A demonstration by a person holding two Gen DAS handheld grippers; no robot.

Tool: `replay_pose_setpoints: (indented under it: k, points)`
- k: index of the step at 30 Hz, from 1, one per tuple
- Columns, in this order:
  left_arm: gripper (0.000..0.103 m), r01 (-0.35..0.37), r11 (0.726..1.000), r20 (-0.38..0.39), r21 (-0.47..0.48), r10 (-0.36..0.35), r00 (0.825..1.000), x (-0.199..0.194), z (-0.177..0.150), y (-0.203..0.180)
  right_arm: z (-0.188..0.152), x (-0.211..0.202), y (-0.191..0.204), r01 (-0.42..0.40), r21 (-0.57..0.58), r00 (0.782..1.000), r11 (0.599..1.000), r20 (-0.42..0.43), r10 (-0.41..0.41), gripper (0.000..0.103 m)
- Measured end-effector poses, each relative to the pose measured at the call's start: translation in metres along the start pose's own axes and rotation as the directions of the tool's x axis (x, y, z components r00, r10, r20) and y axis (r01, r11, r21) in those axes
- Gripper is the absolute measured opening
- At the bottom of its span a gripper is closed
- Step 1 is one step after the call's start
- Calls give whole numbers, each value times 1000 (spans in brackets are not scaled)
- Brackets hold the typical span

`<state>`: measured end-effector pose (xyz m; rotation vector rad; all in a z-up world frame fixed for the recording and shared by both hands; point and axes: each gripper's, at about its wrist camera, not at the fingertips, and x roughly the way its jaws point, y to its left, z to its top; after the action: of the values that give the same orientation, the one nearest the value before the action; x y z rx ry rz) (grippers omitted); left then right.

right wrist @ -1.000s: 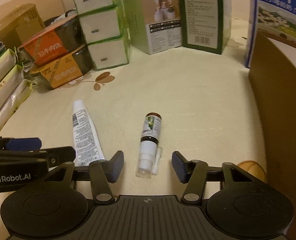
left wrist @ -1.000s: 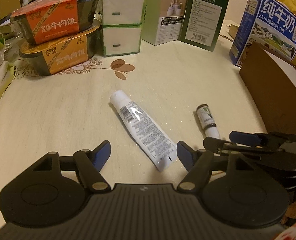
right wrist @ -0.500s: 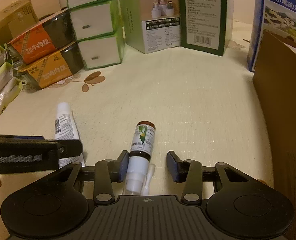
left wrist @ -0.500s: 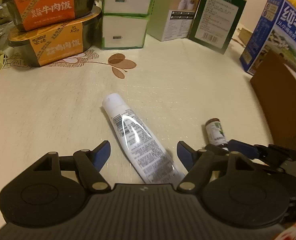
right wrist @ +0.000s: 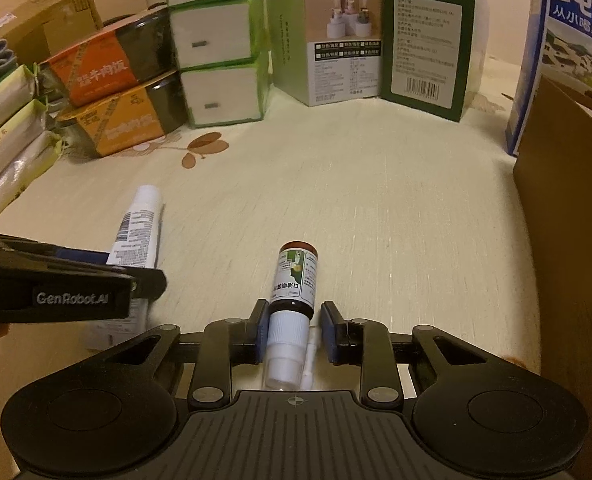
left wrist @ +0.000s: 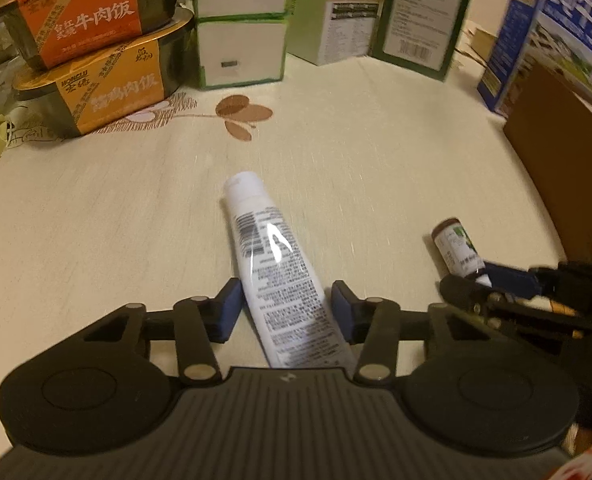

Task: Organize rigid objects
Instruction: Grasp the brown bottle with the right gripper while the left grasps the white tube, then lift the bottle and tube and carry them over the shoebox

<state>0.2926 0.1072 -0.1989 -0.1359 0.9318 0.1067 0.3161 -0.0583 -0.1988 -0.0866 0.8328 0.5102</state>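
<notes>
Two claws closing on two items lying on the desk [right wrist: 375, 208].

My left claw [left wrist: 286, 314] had just been narrowing around the white tube [left wrist: 280, 280], which lay flat left of the spray bottle [right wrist: 294, 280], its pads near the tube's sides but not clearly pressing. My right claw [right wrist: 294, 334] had closed onto the spray bottle's white neck, the brown cardboard box [right wrist: 567, 240] standing well right of it.
</notes>
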Motion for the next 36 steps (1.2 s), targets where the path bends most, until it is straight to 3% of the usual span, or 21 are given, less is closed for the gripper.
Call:
replay_pose_setpoints:
  k: [18,25,33,36]
  points:
    - [38,66,995,-87,77,-59,994,-96,-111,-24,-81,-87,20,-36,-34,998,999,-62,34,25]
    - [45,66,994,-92,83,-59,994,-93,-103,-26,-83,-91,17,-35,5,997,999,-62,36,25]
    - [44,44,994,-87,100,-35,996,-74,-87,-30,-76,-83,17,-29,8,998,1000,-59,30,25]
    - [38,39,994,-88,104,-30,996,-72,-85,-32,-74,-81,17,-28,-4,998,1000,-62,27,25]
